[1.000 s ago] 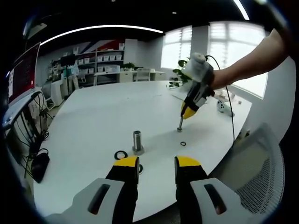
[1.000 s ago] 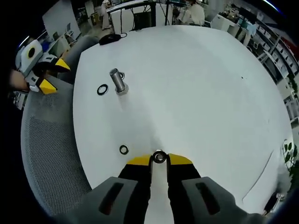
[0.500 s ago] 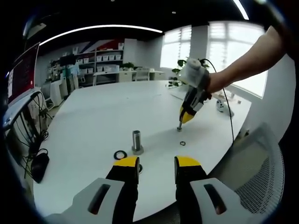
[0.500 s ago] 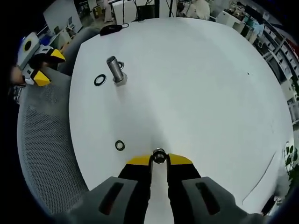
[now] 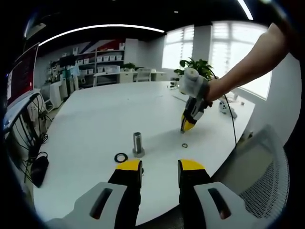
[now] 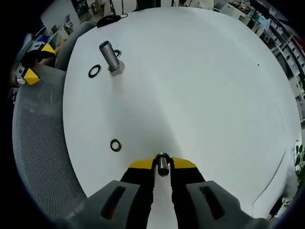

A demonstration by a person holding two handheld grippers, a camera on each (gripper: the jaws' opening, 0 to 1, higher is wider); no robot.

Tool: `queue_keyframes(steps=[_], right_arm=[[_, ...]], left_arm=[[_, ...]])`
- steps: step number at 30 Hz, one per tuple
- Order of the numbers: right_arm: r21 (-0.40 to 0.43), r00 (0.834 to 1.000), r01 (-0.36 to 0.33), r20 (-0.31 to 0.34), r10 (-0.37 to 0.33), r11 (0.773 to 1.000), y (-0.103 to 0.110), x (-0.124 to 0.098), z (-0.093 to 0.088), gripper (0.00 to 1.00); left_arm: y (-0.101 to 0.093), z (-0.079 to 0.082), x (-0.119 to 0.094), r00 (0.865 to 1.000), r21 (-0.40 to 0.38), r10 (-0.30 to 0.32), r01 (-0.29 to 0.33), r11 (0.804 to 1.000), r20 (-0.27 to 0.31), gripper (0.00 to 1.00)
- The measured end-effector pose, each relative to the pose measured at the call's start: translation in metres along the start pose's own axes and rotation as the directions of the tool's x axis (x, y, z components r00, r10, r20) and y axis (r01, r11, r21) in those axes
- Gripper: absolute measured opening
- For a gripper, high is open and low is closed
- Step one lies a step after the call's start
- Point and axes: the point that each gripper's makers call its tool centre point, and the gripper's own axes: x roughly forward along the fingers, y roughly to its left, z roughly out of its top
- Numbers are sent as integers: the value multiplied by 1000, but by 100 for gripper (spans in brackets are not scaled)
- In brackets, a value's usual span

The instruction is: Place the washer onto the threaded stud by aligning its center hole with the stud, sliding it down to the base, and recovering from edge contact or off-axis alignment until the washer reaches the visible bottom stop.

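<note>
Clearly the white tabletop (image 6: 200, 86) is broad, and the stud (image 6: 109, 56) stands far ahead and to the left of the right hand-held gripper (image 6: 162, 165), whose jaws are clamped on a small metal ring, apparently the washer (image 6: 162, 163), held on edge. A long carry with so thin a pinch could let it twist or slip out, and a tilted washer would catch the stud's top. The left hand-held gripper (image 5: 160, 167) waits, jaws apart, with the stud just ahead. Spare washers (image 6: 115, 144) lie loose.
</note>
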Motion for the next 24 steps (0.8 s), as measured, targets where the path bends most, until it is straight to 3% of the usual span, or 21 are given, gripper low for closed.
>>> queue_keyframes(steps=[11, 24], right_arm=[[-2, 1000, 13, -16, -13, 1000, 1, 0, -6, 19], [40, 998, 51, 31, -52, 998, -3, -12, -13, 24]], left_arm=[[-1, 0, 0, 1000, 12, -3, 3, 1000, 3, 28], [-1, 1, -1, 1000, 12, 0, 0, 1000, 9, 28]])
